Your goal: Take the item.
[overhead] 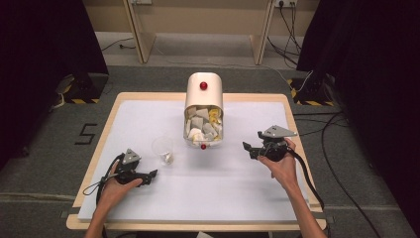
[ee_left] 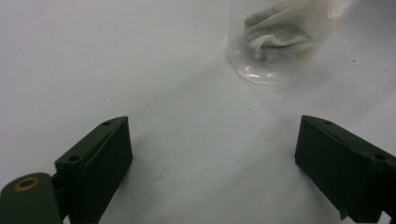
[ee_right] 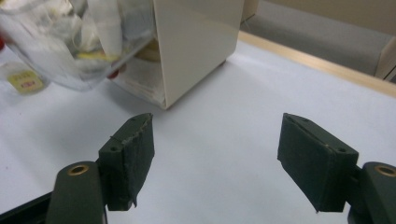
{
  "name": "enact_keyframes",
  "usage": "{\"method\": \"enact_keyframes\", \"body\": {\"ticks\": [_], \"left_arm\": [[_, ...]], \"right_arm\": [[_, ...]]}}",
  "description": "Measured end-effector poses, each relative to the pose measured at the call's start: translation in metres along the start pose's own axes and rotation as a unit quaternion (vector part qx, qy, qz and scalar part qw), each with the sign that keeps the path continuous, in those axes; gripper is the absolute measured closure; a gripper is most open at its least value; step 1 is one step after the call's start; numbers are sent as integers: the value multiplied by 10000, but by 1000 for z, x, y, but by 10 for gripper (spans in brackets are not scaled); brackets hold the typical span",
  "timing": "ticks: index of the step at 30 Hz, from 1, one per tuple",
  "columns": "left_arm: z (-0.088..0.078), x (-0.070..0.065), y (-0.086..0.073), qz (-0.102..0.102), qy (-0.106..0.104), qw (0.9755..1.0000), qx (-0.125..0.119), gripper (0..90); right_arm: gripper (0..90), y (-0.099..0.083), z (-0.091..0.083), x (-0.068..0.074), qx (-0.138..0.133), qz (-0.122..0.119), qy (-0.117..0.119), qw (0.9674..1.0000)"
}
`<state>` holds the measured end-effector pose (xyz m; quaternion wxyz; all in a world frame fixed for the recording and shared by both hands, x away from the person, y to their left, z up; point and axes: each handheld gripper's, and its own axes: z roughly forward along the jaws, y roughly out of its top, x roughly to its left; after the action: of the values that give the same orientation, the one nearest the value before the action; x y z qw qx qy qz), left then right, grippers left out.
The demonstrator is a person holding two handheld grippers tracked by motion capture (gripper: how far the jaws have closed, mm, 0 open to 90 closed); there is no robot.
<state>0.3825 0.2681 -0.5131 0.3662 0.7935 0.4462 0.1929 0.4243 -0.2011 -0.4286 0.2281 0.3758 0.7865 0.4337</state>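
— Where are your grippers?

— My left gripper rests on the white table, jaws wide apart, nothing between them. The right gripper is spread too, empty.

— And the cup?

— The clear cup with a tea bag stands just ahead of my left gripper, beside the cream box with its open drawer of packets.

It looked like a lab: black curtains at both sides, floor cables, hazard-striped stand bases
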Motion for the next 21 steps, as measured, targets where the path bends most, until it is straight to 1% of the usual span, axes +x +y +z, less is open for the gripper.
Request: {"method": "enact_keyframes", "body": {"ticks": [6,21], "left_arm": [[0,0,0,1,0,10000,1,99],[0,0,0,3,5,10000,-1,100]], "right_arm": [[266,-18,3,1,242,29,13,9997],[250,-41,-4,4,402,102,28,9991]]}}
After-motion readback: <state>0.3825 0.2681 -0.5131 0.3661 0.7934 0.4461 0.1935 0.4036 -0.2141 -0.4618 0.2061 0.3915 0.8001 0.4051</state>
